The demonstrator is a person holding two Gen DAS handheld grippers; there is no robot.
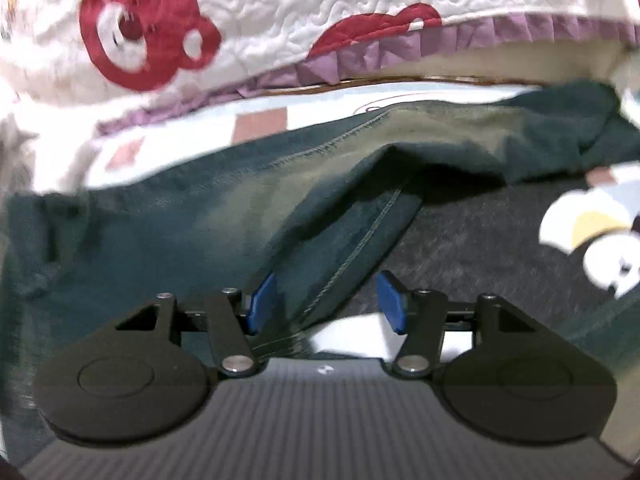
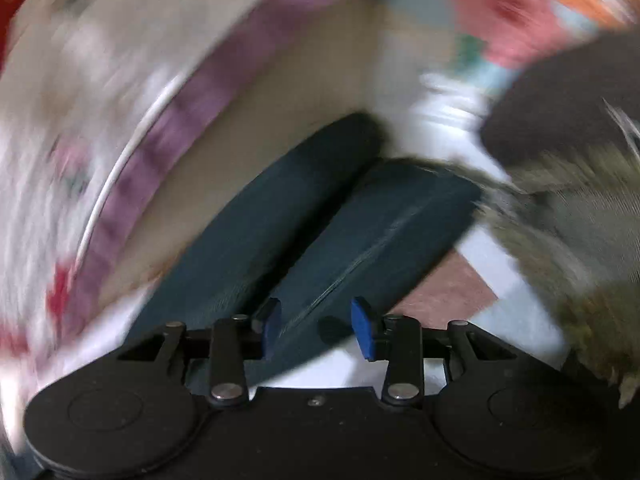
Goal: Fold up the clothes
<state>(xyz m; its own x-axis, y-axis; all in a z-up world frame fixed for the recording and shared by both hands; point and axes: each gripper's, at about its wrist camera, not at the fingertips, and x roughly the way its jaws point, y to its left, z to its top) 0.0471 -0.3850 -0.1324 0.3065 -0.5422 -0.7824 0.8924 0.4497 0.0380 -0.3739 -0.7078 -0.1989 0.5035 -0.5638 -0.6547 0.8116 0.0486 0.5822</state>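
Dark teal jeans (image 1: 200, 216) lie across a patterned bed sheet, with a stitched seam running toward my left gripper (image 1: 326, 300). Its blue pads (image 1: 262, 300) are open, and a fold of the jeans lies between them. In the right wrist view, two folded legs of the same jeans (image 2: 320, 232) stretch away from my right gripper (image 2: 316, 330). It is open too, with the near edge of one leg between its blue pads (image 2: 364, 332). That view is motion-blurred.
A white quilt with red bears and a purple ruffle (image 1: 240, 32) lies behind the jeans. A dark grey garment with a cartoon print (image 1: 500, 248) lies to the right. A dark and olive fuzzy garment (image 2: 560, 160) lies at the right.
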